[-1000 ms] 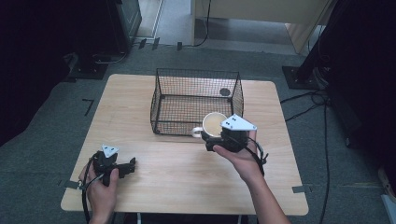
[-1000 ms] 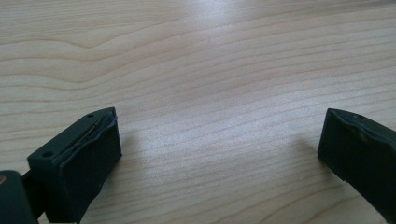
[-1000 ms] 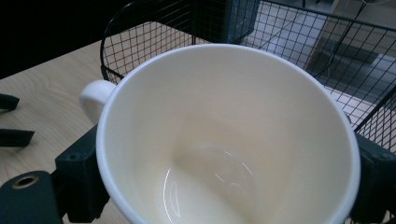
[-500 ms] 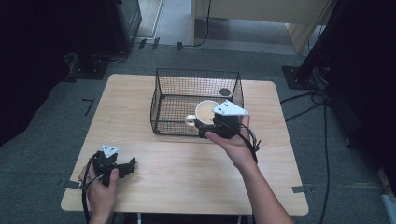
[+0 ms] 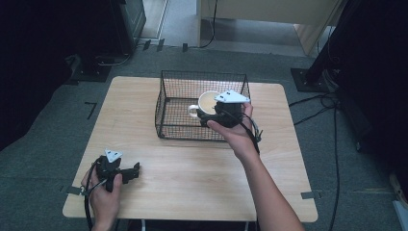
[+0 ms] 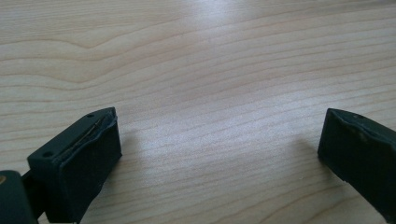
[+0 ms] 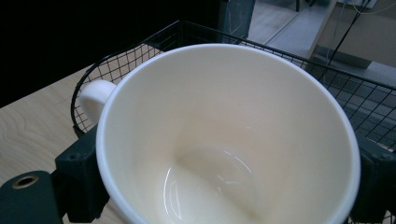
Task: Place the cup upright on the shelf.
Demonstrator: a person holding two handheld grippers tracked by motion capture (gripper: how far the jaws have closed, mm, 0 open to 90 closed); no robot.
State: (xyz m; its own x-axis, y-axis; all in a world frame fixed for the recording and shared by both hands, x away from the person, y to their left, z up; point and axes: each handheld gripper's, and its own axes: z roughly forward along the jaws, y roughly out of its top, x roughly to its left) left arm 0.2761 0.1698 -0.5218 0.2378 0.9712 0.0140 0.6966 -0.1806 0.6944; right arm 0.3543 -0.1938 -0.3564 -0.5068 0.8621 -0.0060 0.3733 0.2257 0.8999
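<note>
Grey carpet surrounds a light wooden counter (image 5: 192,178) at the centre of the high view. Toward its upper middle stands a black wire basket (image 5: 166,103). Over the basket's right half, the right gripper (image 5: 211,118) holds a cream mug (image 5: 208,101) above the wire floor, its jaws clamped on the mug's two sides, the handle pointing to the frame's left. At the lower left of the frame, the left gripper (image 5: 132,171) rests on the counter, its jaws spread wide over bare wood with nothing between them.
</note>
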